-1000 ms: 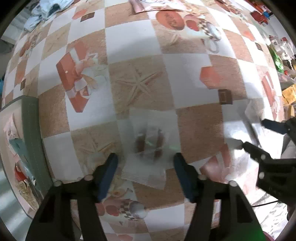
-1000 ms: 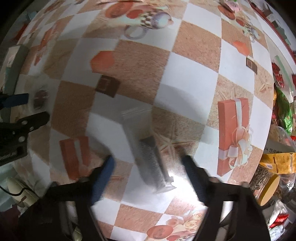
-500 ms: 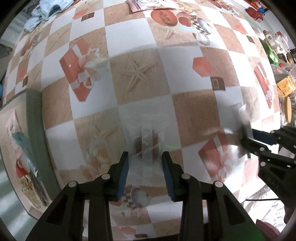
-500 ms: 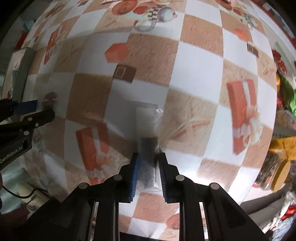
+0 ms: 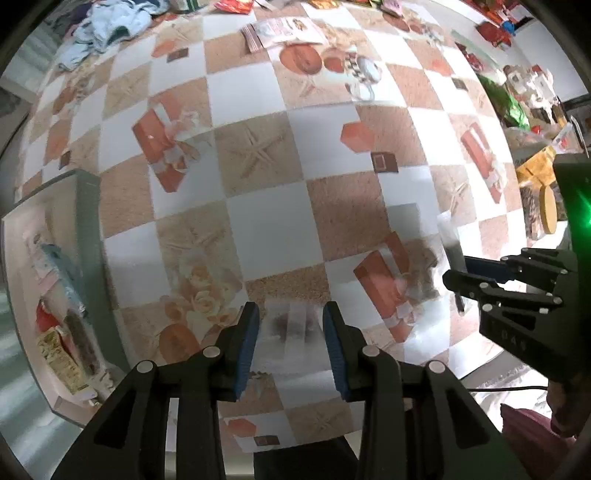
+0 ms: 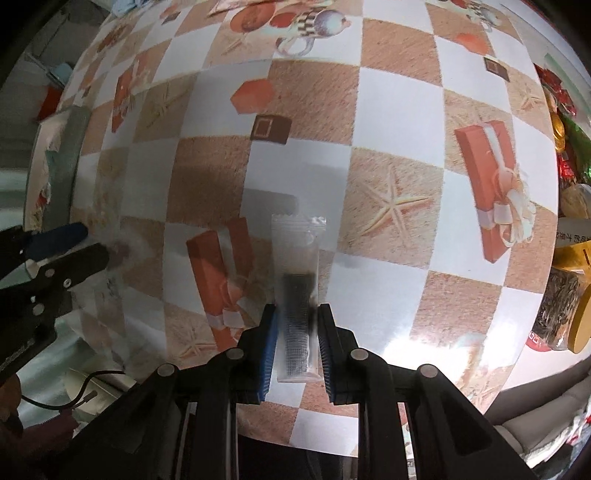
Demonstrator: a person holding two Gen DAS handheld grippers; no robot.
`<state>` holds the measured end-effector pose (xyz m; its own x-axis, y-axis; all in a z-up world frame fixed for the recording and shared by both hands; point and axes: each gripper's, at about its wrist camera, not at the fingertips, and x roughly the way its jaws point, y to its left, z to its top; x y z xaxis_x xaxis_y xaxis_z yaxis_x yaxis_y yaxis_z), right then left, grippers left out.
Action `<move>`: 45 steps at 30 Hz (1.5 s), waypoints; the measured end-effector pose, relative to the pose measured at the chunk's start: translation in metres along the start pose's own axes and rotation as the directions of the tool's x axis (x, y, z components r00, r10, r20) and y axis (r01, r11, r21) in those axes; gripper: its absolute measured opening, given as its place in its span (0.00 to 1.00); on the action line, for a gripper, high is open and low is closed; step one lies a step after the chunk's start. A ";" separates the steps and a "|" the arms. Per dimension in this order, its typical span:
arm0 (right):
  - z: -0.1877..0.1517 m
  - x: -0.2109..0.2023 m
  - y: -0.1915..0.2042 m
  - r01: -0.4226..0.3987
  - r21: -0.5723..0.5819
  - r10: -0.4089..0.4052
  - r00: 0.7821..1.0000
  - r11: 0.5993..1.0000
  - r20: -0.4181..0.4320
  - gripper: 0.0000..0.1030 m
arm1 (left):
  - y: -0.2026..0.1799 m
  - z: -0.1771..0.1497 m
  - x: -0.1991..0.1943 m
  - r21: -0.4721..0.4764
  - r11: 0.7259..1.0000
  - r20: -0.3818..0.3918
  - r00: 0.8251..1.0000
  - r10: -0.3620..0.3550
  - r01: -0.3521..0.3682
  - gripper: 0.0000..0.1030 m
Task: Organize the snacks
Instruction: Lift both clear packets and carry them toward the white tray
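Clear snack packet (image 5: 290,332) pinched in left claw (image 5: 290,326) (blurred), dark-filled sachet (image 6: 297,314) — clamped between right claw (image 6: 297,326)

Clear square snack packet (image 5: 291,332) with a dark brown centre, blurred, clamped at the near edge of the checkered table. Narrow clear snack sleeve (image 6: 297,295) with a dark ribbed bar inside, pointing away, its serrated far end free, clamped at its near half.

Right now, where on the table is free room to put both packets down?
The checkered middle, between the green-edged tray on the left and the snack pile on the right, is bare. The far edge holds packets and cloth.
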<state>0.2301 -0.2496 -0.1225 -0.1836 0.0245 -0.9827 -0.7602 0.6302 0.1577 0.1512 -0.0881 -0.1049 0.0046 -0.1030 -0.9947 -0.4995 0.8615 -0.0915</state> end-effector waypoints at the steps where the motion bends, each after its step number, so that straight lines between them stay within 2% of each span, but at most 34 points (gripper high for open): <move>1: 0.000 -0.002 -0.001 -0.003 -0.001 0.003 1.000 1.000 0.004 0.22 | 0.003 -0.002 -0.005 -0.009 1.000 0.006 1.000 -0.004 0.004 0.38; 3: 0.002 -0.007 -0.008 -0.011 -0.005 0.011 1.000 1.000 0.010 0.22 | 0.006 -0.005 -0.014 -0.029 1.000 0.020 1.000 -0.006 0.007 0.38; 4: 0.016 -0.010 -0.020 -0.014 -0.010 0.015 1.000 1.000 0.011 0.22 | 0.009 -0.010 -0.021 -0.037 0.999 0.025 1.000 -0.004 0.005 0.38; 8: 0.020 -0.019 -0.024 -0.021 -0.026 0.021 1.000 0.999 0.012 0.22 | 0.017 -0.019 -0.029 -0.082 0.996 0.031 0.999 0.026 -0.023 0.38; 10: 0.022 -0.025 -0.024 -0.022 -0.034 0.023 1.000 0.999 0.009 0.22 | 0.026 -0.021 -0.024 -0.113 0.993 0.020 0.999 0.035 -0.032 0.48; 11: 0.024 -0.026 -0.024 -0.021 -0.041 0.022 1.000 0.999 0.008 0.22 | 0.032 -0.022 -0.021 -0.132 0.991 0.013 0.999 0.039 -0.037 0.61; 12: 0.024 -0.027 -0.025 -0.020 -0.048 0.020 1.000 0.999 0.006 0.22 | 0.041 -0.023 -0.017 -0.161 0.986 0.011 0.999 0.039 -0.037 0.69; 16: 0.019 -0.020 -0.025 -0.023 -0.058 0.023 1.000 0.998 -0.002 0.22 | 0.068 -0.032 -0.002 -0.281 0.960 -0.048 0.999 -0.017 0.003 0.69; 19: 0.016 -0.016 -0.029 -0.028 -0.060 0.027 0.999 0.998 -0.020 0.22 | 0.078 -0.041 0.008 -0.357 0.934 -0.085 0.996 -0.021 -0.011 0.71; 20: 0.015 -0.015 -0.030 -0.030 -0.064 0.028 0.999 0.998 -0.027 0.22 | 0.078 -0.043 0.008 -0.355 0.934 -0.081 0.997 -0.010 -0.020 0.71; 22: 0.015 -0.014 -0.031 -0.029 -0.074 0.027 0.999 0.997 -0.034 0.22 | 0.068 -0.044 0.008 -0.302 0.953 -0.054 0.999 0.007 -0.023 0.71; 24: 0.015 -0.014 -0.032 -0.027 -0.085 0.023 0.999 0.996 -0.039 0.22 | 0.049 -0.043 0.006 -0.159 0.985 -0.021 0.998 0.056 -0.059 0.78; 26: 0.015 -0.014 -0.034 -0.023 -0.090 0.019 0.999 0.996 -0.041 0.22 | 0.028 -0.043 0.014 -0.004 0.993 -0.021 0.992 0.121 -0.121 0.78; 27: 0.015 -0.015 -0.036 -0.021 -0.093 0.017 0.999 0.995 -0.042 0.22 | 0.023 -0.043 0.020 0.040 0.989 -0.030 0.989 0.144 -0.142 0.78; 29: 0.015 -0.016 -0.039 -0.018 -0.096 0.014 0.999 0.995 -0.042 0.22 | 0.020 -0.043 0.033 0.070 0.984 -0.051 0.985 0.165 -0.161 0.78; 32: 0.014 -0.016 -0.043 -0.013 -0.100 0.008 0.999 0.995 -0.047 0.22 | 0.026 -0.042 0.049 0.031 0.991 -0.091 0.987 0.133 -0.131 0.78; 35: 0.011 -0.015 -0.047 -0.009 -0.101 0.004 0.999 0.995 -0.054 0.22 | 0.026 -0.040 0.060 0.043 0.990 -0.115 0.984 0.136 -0.132 0.78; 37: 0.010 -0.015 -0.049 -0.013 -0.096 0.007 0.998 0.995 -0.057 0.22 | 0.023 -0.040 0.067 0.052 0.991 -0.134 0.982 0.132 -0.126 0.74; 38: 0.009 -0.015 -0.050 -0.015 -0.094 0.009 0.998 0.995 -0.057 0.22 | 0.025 -0.040 0.066 0.042 0.993 -0.136 0.984 0.112 -0.107 0.68; 39: 0.009 -0.015 -0.051 -0.017 -0.094 0.012 0.998 0.995 -0.057 0.22 | 0.028 -0.040 0.066 0.028 0.996 -0.143 0.986 0.083 -0.080 0.57; 40: 0.009 -0.017 -0.051 -0.020 -0.093 0.015 0.998 0.995 -0.057 0.22 | 0.028 -0.040 0.064 0.023 0.997 -0.141 0.987 0.081 -0.079 0.51; 41: 0.009 -0.017 -0.051 -0.022 -0.094 0.017 0.998 0.995 -0.056 0.22 | 0.029 -0.041 0.062 0.024 0.997 -0.139 0.987 0.082 -0.080 0.37; 45: 0.011 -0.019 -0.048 -0.033 -0.096 0.029 0.999 0.995 -0.043 0.22 | 0.032 -0.043 0.059 0.029 0.992 -0.148 0.981 0.123 -0.120 0.33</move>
<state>0.2768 -0.2714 -0.1121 -0.2319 0.0093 -0.9727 -0.8099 0.5521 0.1983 0.0982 -0.0882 -0.1639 -0.1851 -0.0692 -0.9803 -0.4711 0.8817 0.0268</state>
